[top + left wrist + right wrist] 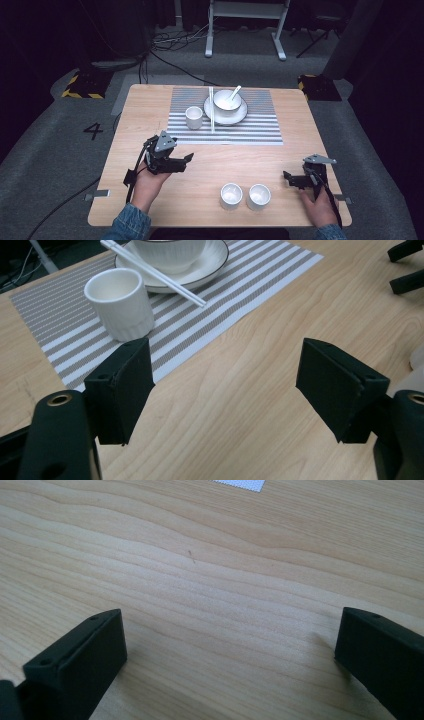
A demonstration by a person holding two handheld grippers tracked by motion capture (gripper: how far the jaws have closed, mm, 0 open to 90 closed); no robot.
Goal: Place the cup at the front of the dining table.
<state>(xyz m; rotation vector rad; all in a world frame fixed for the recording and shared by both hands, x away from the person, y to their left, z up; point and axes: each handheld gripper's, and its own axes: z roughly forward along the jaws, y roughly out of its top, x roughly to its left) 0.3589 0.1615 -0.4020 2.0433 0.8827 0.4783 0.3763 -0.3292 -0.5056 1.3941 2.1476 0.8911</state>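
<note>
The left gripper (189, 159) was low over the wooden table (150, 100), held in the person's left hand (150, 182). Its two black jaws stood wide apart with nothing between them. In the left gripper view the left gripper (225, 385) pointed at bare wood, and a small white cup (120, 302) stood just past it on the edge of a striped mat (65, 335). That cup (194, 117) was the closest thing to the left gripper. It stood up straight and looked empty.

The right gripper (286, 177) was near the right edge of the table, in the person's right hand (317, 202). Its jaws were wide apart too, and held nothing. In the right gripper view the right gripper (230, 645) had only bare wood in front of it.

Two more white cups stood side by side near the front edge, between the hands. One cup (231, 196) was on the left and the other cup (259, 196) was just beside it, closer to the right gripper. Nothing stood in the way of either gripper.

Farther back on the mat (260, 127) was a white plate (237, 117) with a bowl (227, 100) on it. A white spoon (234, 92) leaned in the bowl. A pair of white chopsticks (211, 110) lay with one end on the plate, between the plate and the small cup.

On the grey floor to the left of the table was a black number 4 (93, 131).
</note>
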